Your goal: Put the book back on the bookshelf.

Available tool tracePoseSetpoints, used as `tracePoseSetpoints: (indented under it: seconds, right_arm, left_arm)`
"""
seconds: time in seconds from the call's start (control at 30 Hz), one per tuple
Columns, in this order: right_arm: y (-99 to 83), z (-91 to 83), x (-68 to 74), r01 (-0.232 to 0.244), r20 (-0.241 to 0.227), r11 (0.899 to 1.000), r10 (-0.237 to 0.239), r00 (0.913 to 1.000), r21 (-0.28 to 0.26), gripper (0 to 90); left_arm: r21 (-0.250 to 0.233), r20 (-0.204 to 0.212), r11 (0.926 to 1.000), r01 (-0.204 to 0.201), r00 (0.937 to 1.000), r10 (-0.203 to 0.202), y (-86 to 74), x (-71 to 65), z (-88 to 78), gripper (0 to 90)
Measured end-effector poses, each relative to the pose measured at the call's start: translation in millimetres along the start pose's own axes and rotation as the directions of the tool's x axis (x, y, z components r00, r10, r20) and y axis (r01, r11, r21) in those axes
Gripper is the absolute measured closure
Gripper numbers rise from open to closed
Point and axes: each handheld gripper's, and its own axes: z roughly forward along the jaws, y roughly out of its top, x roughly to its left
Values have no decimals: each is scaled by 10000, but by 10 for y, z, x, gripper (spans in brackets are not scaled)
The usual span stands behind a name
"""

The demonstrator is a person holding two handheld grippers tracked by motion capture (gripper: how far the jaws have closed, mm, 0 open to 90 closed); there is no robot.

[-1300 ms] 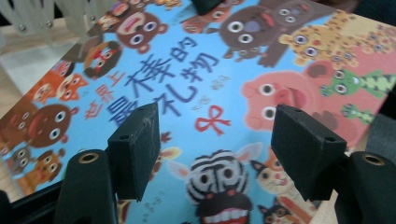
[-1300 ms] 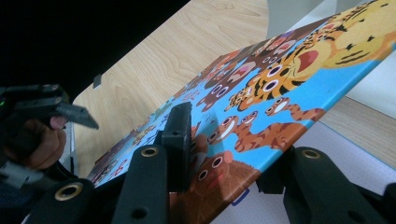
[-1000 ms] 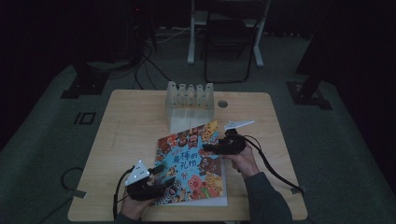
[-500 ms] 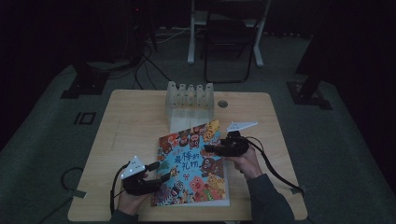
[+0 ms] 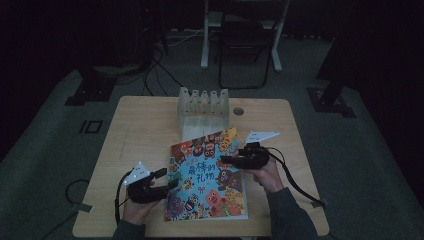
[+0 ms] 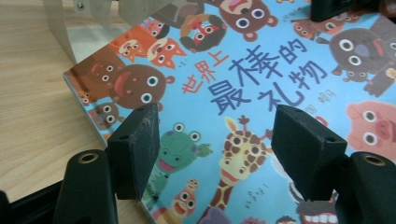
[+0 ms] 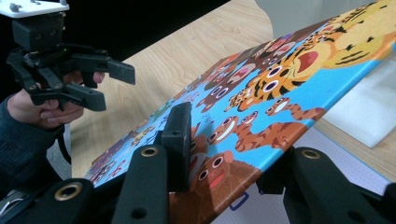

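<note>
A colourful picture book [image 5: 207, 175] with cartoon animals lies on the wooden table [image 5: 135, 130]. My right gripper [image 5: 225, 160] is shut on the book's right-hand cover edge. In the right gripper view one pad sits on top of the cover [image 7: 280, 79] and the other under it, and the cover tilts up off the page below [image 7: 229, 154]. My left gripper [image 5: 167, 178] stands open just above the book's left edge. Its two pads [image 6: 135, 149] are spread wide over the cover [image 6: 261, 60] without touching it. The left gripper [image 7: 112, 86] also appears in the right gripper view, held in a hand.
A translucent slotted rack [image 5: 202, 107] stands behind the book, close to its far corner. A round cable hole [image 5: 238, 111] is in the tabletop beside it. A folding chair [image 5: 245, 50] and stands rise beyond the table. Cables trail from both grippers.
My left gripper has edged a little away from the book's near-left corner, along its left edge. The right gripper and the book have kept still.
</note>
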Motion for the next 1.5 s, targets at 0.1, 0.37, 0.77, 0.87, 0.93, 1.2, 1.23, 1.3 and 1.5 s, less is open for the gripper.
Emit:
tracePoseSetpoints:
  seconds: [0.1,0.37,0.77,0.87,0.93,1.2,1.23,1.3,1.5]
  right_arm:
    - [2,-24,20,152,16,9999,-152,9999,-63,630]
    - [8,-84,59,495,76,9986,-494,9988,-202,630]
    - [9,-148,107,935,137,9949,-931,9956,-378,630]
    - [11,-165,119,1060,140,9935,-1055,9943,-404,630]
    - [11,-176,127,1158,149,9923,-1153,9932,-439,630]
    - [13,-228,165,1533,135,9866,-1528,9882,-560,630]
    - [14,-244,176,1661,137,9843,-1655,9861,-605,630]
    - [13,-252,183,1721,135,9831,-1716,9851,-626,630]
    - [14,-272,201,1838,142,9806,-1832,9830,-679,630]
  left_arm:
    - [3,-97,9999,-106,9999,106,33,29,21,324]
    - [-163,74,9999,32,10000,-31,65,80,45,320]
    - [-182,44,9998,109,9999,-109,144,173,72,302]
    - [-201,8,9998,49,10000,-49,175,186,86,300]
    - [-179,5,9998,4,10000,-4,192,201,95,299]
    - [-236,16,9995,202,9998,-202,201,271,112,293]
    - [-208,-2,9996,194,9998,-195,202,289,112,292]
    - [-179,-39,9996,200,9998,-201,208,298,113,290]
    - [-292,-55,9995,80,10000,-82,271,306,98,289]
